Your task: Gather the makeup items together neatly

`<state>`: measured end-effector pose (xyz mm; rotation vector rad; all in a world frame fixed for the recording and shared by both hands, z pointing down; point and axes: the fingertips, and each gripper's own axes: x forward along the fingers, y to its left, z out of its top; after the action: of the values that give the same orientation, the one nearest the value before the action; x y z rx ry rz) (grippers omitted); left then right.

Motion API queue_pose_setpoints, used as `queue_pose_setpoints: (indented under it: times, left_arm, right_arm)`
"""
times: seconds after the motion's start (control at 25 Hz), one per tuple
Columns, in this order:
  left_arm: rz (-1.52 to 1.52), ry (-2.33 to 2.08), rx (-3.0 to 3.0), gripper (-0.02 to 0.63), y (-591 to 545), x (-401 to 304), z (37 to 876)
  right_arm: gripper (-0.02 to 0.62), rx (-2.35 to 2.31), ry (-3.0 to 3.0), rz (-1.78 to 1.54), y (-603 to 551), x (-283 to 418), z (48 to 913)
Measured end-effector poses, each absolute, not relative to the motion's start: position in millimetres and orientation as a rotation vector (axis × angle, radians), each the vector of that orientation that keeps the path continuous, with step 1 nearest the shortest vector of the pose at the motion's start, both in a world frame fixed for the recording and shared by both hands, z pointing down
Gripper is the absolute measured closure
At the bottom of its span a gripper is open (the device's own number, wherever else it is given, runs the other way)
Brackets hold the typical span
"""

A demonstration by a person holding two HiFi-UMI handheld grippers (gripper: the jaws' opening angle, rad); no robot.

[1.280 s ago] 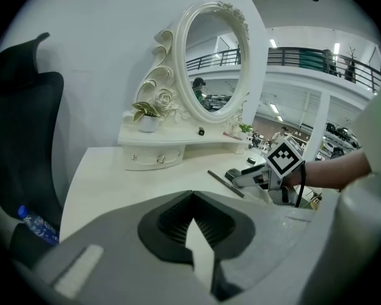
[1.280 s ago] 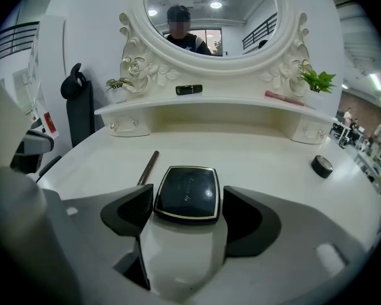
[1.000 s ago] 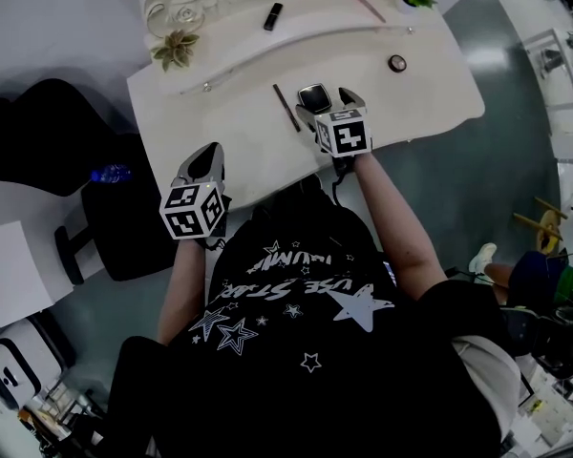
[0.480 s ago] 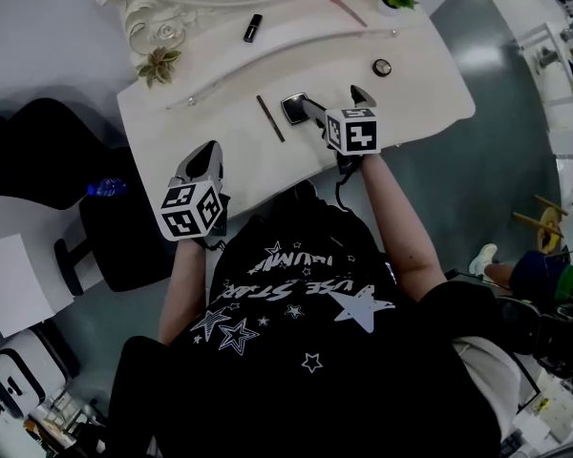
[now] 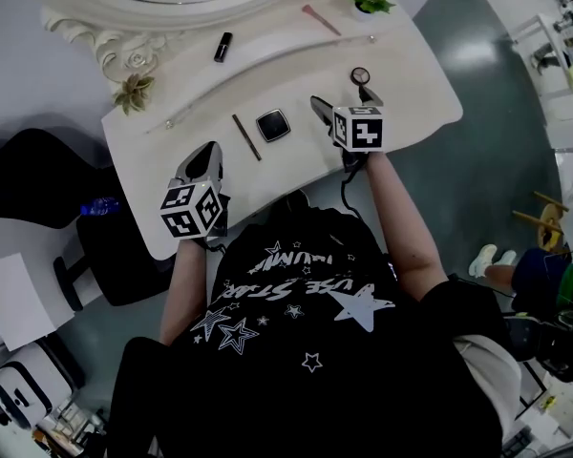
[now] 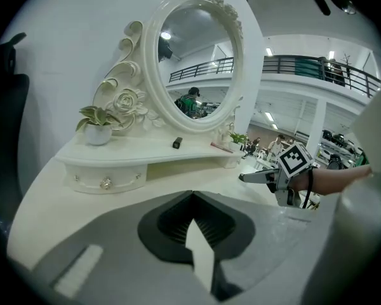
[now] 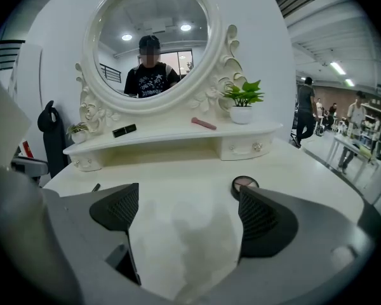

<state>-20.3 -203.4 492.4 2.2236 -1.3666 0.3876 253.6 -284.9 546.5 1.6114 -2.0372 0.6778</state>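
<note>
The right gripper (image 7: 185, 202), its jaws just opened wide, grasps nothing; a small round black powder compact (image 7: 244, 183) lies just beyond its right jaw. The left gripper (image 6: 192, 199) is clenched, empty.

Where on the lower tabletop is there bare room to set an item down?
Bare: the right end of the tabletop beyond the round compact, and the left front, between the pencil and the table's left edge. Tightest is the middle, where pencil and square compact lie close.

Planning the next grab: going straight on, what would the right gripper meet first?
Likely the bare table, between the right gripper's just-opened, empty jaws; the compact lies beside one jaw's tip. Depth unclear.
</note>
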Motion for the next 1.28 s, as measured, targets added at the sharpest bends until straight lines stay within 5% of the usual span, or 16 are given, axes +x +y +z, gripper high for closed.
queue_pose_setpoints:
  times: [0.72,1.28]
  left_arm:
    - [0.412,-1.459,2.093,0.604,-216,24,504]
    - [0.452,-1.475,2.058,0.604,-216,22,512]
  right_arm:
    - [0.118,1.516,-1.981,0.73,-331,326,582]
    - [0.258,1.512,-1.892,0.693,-344,336,595]
